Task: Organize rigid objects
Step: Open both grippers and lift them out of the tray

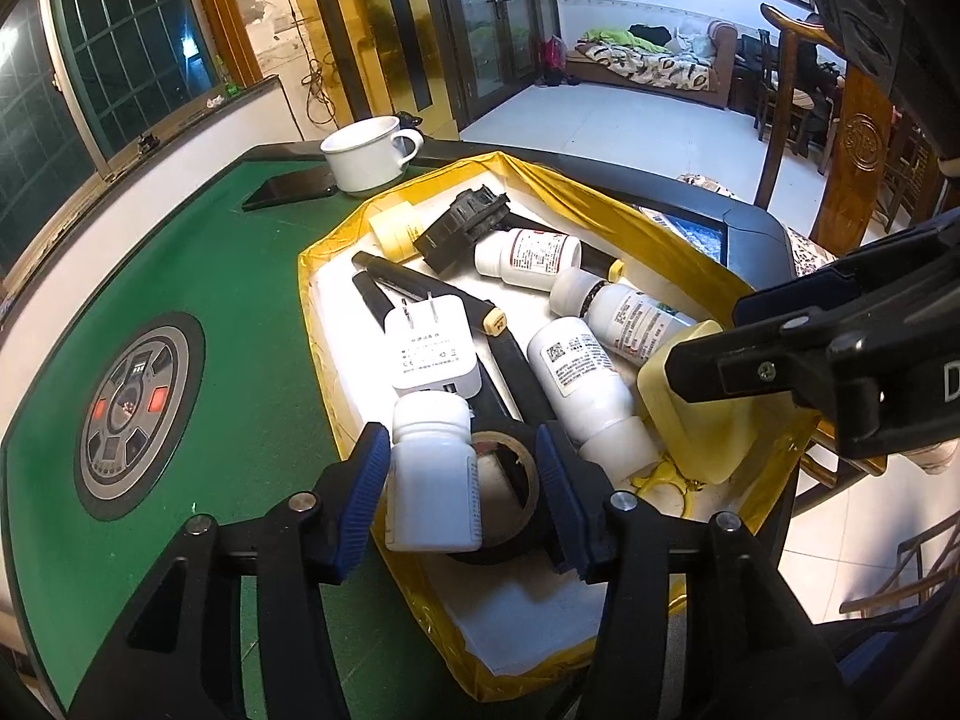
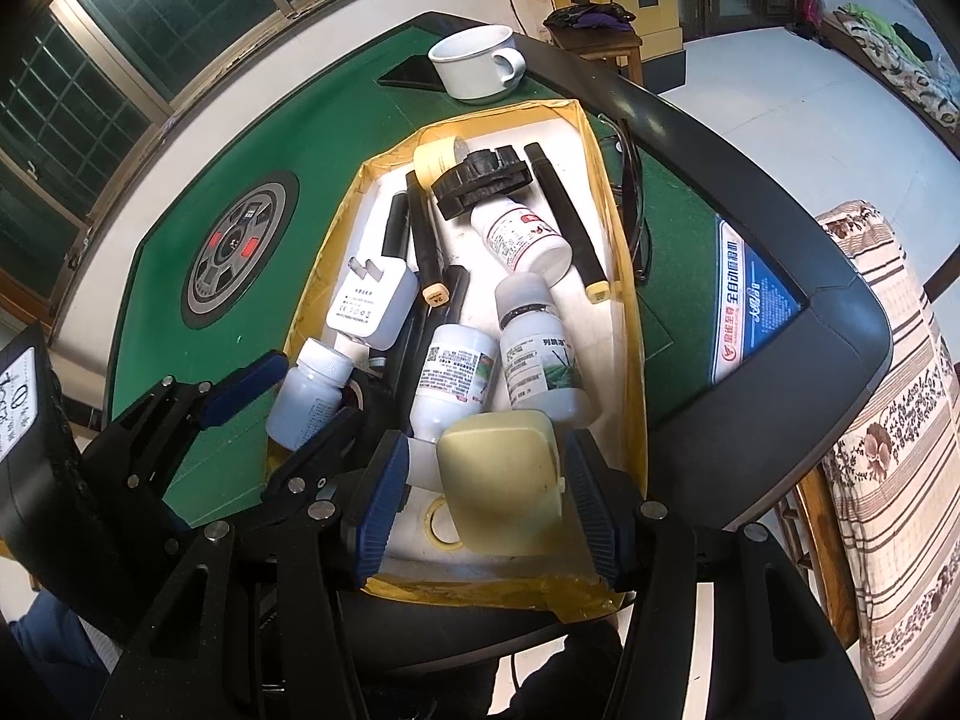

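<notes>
A yellow-lined white tray [image 1: 534,630] [image 2: 624,276] on the green table holds several white bottles, black markers, a white charger [image 1: 429,354] [image 2: 372,306], tape rolls and a black part. My left gripper [image 1: 462,486] [image 2: 282,387] is open around a small white bottle [image 1: 432,474] [image 2: 312,393] above a black tape roll [image 1: 510,480]. My right gripper [image 2: 480,501] is open around a pale yellow case [image 2: 501,480] [image 1: 696,420] at the tray's near end.
A white mug [image 1: 369,153] [image 2: 477,63] and a dark phone [image 1: 288,192] sit at the table's far corner. A round control panel [image 1: 135,414] [image 2: 237,249] is set in the felt. Glasses [image 2: 633,204] lie right of the tray. A wooden chair [image 1: 852,138] stands beyond.
</notes>
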### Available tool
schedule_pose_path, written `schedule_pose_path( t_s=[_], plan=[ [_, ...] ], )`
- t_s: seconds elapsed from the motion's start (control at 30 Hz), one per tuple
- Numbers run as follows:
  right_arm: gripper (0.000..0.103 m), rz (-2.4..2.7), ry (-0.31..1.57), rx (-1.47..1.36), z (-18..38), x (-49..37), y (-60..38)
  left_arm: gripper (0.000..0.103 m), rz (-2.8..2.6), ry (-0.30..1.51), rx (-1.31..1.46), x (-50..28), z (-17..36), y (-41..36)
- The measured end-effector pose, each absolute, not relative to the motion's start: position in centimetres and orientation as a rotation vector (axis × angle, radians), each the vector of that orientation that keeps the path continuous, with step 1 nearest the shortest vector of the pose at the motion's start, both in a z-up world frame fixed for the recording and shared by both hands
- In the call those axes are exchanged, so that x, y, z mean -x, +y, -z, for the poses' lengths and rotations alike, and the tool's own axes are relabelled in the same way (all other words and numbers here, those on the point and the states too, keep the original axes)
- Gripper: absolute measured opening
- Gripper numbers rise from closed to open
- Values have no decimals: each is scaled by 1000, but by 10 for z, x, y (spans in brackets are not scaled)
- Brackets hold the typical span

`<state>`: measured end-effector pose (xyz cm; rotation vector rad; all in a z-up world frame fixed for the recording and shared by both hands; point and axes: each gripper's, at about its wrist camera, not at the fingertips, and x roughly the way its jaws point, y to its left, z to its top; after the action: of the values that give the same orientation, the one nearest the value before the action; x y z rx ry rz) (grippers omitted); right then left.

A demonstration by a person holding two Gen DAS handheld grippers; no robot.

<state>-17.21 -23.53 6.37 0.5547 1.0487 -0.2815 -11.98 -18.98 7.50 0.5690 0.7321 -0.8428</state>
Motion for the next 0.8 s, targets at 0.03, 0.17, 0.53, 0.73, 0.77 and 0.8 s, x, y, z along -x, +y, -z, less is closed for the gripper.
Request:
schedule_pose_path(
  t_s=[0.03,0.17,0.53,0.73,0.77,0.8],
  plan=[
    [50,286,1047,-554,-64,173,-235,50,844,734,-571,120,-75,-190],
    [56,304,1036,-552,-66,178,-233,60,842,740,-568,121,-75,-187],
    [63,344,1007,-546,-72,187,-226,68,820,709,-564,124,-83,-177],
    [68,369,991,-517,-77,190,-217,68,789,700,-545,119,-88,-167],
    [68,373,989,-510,-78,191,-216,68,785,699,-540,119,-88,-165],
    [68,377,988,-506,-79,191,-214,68,784,699,-535,118,-89,-163]
  ],
)
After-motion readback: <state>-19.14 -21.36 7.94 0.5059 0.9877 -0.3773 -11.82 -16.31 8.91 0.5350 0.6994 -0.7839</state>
